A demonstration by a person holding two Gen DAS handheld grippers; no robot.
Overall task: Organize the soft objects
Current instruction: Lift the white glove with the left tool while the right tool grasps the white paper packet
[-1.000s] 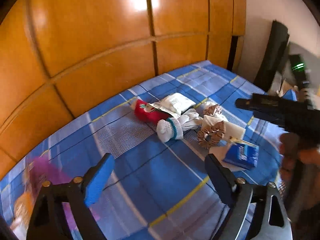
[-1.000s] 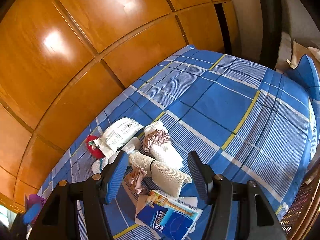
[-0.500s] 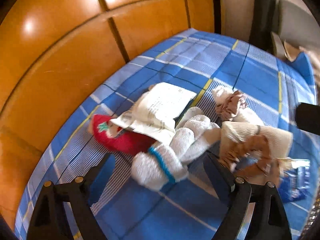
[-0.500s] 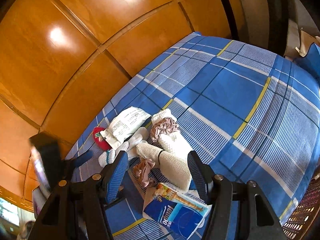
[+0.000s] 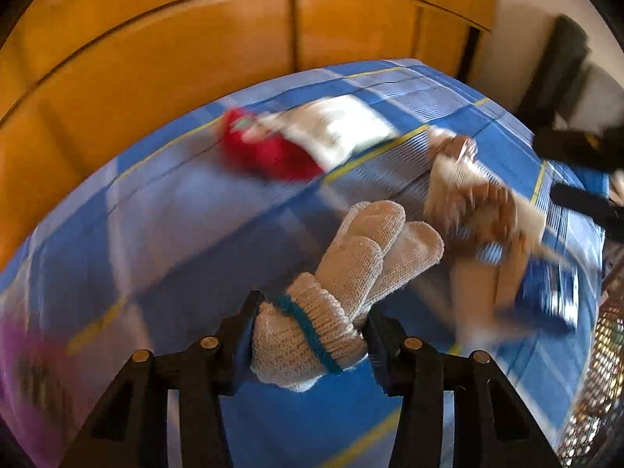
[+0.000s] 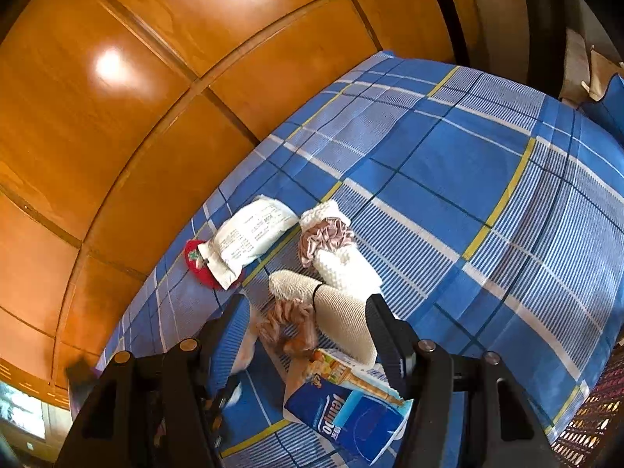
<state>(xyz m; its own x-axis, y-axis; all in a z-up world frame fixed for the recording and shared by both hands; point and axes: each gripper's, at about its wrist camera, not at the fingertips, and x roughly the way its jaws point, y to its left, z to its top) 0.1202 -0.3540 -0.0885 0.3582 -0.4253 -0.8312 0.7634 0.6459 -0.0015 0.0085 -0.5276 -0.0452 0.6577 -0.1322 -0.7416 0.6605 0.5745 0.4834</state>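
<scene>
The left gripper (image 5: 308,331) had just been closing, and its jaws were clenched on the cuff of the white knitted gloves with a teal band (image 5: 343,284), which lay on the blue plaid bedcover (image 6: 460,163). The step in hand was the pick-up. The right gripper (image 6: 308,331) hung with jaws apart above the beige ribbed roll (image 6: 343,316), apparently grasping nothing, though the roll crowded its right finger. Next, the gloves probably needed lifting clear of the blurred red strawberry cushion (image 5: 269,152) without snagging.
</scene>
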